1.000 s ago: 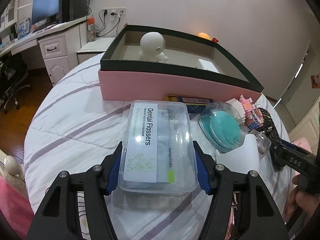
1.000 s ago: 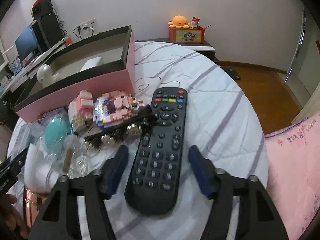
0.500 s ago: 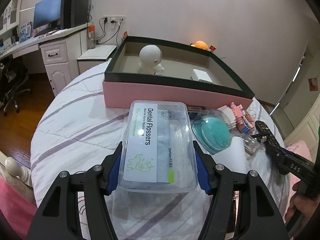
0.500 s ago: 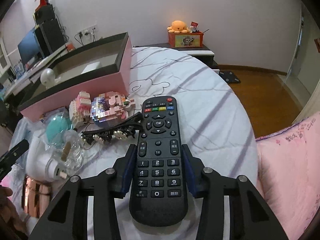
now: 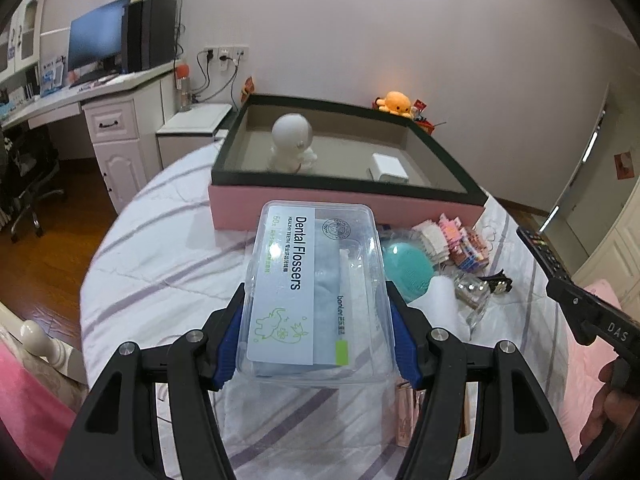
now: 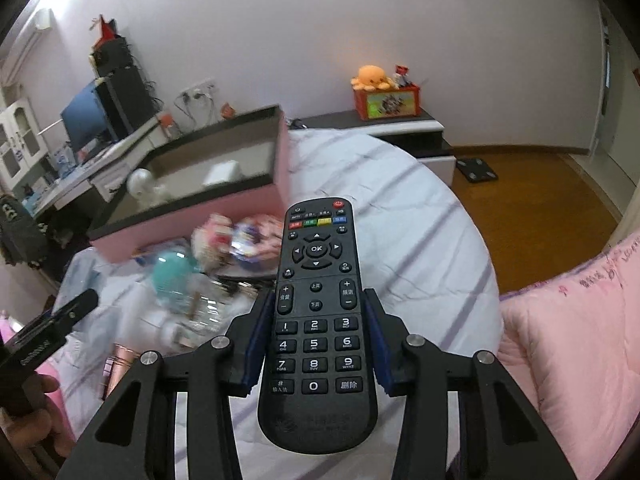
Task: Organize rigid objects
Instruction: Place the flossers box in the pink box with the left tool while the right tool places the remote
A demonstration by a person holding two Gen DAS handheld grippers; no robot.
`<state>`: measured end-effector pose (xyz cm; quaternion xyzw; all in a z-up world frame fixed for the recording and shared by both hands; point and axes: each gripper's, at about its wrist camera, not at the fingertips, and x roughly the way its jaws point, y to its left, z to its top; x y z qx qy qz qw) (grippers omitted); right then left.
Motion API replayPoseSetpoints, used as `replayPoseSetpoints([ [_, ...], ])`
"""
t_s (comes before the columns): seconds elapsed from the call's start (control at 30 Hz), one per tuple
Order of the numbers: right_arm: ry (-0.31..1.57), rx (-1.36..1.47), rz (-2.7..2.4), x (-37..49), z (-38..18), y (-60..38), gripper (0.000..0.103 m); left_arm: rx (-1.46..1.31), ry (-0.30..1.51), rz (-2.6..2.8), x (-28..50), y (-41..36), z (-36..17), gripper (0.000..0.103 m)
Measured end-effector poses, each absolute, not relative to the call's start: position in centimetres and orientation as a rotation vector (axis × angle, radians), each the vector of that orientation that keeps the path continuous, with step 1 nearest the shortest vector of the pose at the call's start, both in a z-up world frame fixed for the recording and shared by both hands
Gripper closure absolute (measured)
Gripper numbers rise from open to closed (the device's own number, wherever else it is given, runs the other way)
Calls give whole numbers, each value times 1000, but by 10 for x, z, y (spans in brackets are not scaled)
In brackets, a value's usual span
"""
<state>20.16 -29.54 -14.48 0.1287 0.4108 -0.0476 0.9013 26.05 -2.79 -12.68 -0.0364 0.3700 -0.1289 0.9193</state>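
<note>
My left gripper (image 5: 316, 336) is shut on a clear plastic box of dental flossers (image 5: 316, 280), held above the round white table (image 5: 160, 264). My right gripper (image 6: 316, 344) is shut on a black remote control (image 6: 316, 312), lifted off the table; the remote (image 5: 540, 252) and that gripper also show at the right edge of the left wrist view. Behind stands the pink box with a dark rim (image 5: 348, 200), holding a white round figure (image 5: 292, 140) and a small white block (image 5: 390, 168).
On the table lie a teal round object (image 5: 408, 268), a pink and white brick model (image 5: 452, 236), a clear glass bottle (image 5: 472, 296) and a copper-coloured item (image 5: 408, 408). A desk with a monitor (image 5: 96, 44) stands at the left. A pink quilt (image 6: 576, 340) lies at the right.
The right gripper closed on the remote and lifted it off the table. The left gripper rose with the flossers box, so the pink box now sits lower and farther in view.
</note>
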Motion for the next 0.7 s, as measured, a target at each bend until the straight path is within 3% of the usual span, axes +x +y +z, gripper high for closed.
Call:
replayPoseSetpoints([
  [0.53, 739, 210, 62, 273, -93, -252, 59, -20, 635, -242, 308, -40, -56, 39],
  [0.63, 735, 187, 76, 300, -89, -247, 68, -18, 627, -247, 330, -46, -51, 39],
  [0.7, 743, 182, 92, 321, -89, -246, 68, -23, 627, -254, 351, -52, -49, 39],
])
